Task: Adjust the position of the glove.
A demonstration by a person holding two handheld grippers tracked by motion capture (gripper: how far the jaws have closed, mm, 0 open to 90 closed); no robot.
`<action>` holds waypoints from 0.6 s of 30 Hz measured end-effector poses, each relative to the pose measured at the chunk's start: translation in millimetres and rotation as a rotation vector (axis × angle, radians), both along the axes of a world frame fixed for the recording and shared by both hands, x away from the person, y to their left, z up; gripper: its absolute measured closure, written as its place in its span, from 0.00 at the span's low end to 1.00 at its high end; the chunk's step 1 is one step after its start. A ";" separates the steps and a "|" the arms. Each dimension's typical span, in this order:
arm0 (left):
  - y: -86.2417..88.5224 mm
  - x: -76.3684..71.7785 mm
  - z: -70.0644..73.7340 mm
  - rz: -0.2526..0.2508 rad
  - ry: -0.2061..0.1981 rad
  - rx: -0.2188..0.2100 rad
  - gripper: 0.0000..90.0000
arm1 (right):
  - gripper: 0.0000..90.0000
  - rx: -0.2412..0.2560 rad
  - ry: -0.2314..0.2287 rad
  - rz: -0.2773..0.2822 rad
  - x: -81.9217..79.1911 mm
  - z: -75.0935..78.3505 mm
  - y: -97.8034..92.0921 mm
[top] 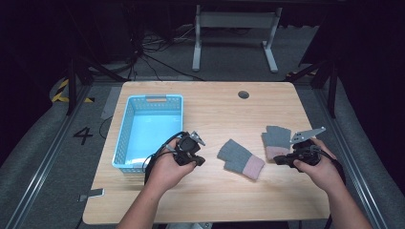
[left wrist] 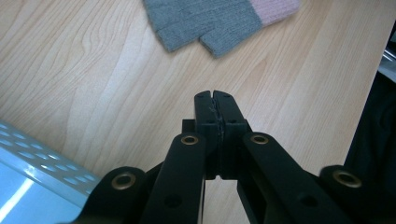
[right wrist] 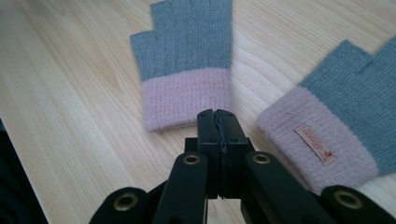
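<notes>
- Two grey fingerless gloves with pink cuffs lie flat on the wooden table point(top: 219, 109), toward its near right part
- The middle glove point(top: 240, 159) sits near the table's centre, its pink cuff toward the near right and its grey finger end toward the far left; in the right gripper view it is the glove point(right wrist: 187, 65) lying just beyond the jaw tips, cuff nearest them
- The right glove point(top: 276, 141) lies just to the right of it, apart from it, with its cuff at the near end; in the right gripper view a small sewn label shows on its pink cuff point(right wrist: 322, 140)
- The right gripper point(top: 282, 160) rests low at the near edge of the right glove's cuff, held in the person's right hand point(top: 319, 164); its jaws are pressed together with nothing between them, and the tips point(right wrist: 217, 116) sit between the two cuffs
- The left gripper point(top: 197, 161) is held in the left hand point(top: 168, 171), just left of the middle glove and apart from it; its jaws are likewise pressed tight together over bare wood point(left wrist: 215, 100)
- A light blue perforated basket point(top: 125, 138) stands on the left part of the table, just beside the left hand, with nothing visible inside it
</notes>
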State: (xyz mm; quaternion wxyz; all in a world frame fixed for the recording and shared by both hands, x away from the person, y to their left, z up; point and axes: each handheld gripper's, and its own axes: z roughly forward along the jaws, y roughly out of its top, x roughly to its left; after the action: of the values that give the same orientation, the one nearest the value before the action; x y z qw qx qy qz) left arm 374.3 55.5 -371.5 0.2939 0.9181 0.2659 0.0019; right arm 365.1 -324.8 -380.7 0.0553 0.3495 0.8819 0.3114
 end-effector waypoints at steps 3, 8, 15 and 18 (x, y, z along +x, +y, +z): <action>0.0 0.3 0.5 0.001 -0.001 -0.002 1.00 | 1.00 0.004 -0.001 0.004 0.0 -0.3 1.5; 2.5 -1.7 3.9 0.006 -0.007 -0.012 1.00 | 1.00 0.022 -0.007 0.021 0.0 0.3 10.6; 4.2 -2.6 6.5 0.019 -0.016 -0.023 0.95 | 1.00 0.029 -0.020 0.070 0.8 1.0 43.4; 5.1 -2.7 7.5 0.026 -0.011 -0.033 0.94 | 1.00 0.044 -0.026 0.082 3.5 3.1 56.1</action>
State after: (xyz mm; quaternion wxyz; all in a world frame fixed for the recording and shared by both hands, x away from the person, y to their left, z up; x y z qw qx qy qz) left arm 371.6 60.6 -364.0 0.3102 0.9096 0.2764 0.0063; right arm 368.6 -268.8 -377.6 0.0462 0.3101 0.8877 0.3371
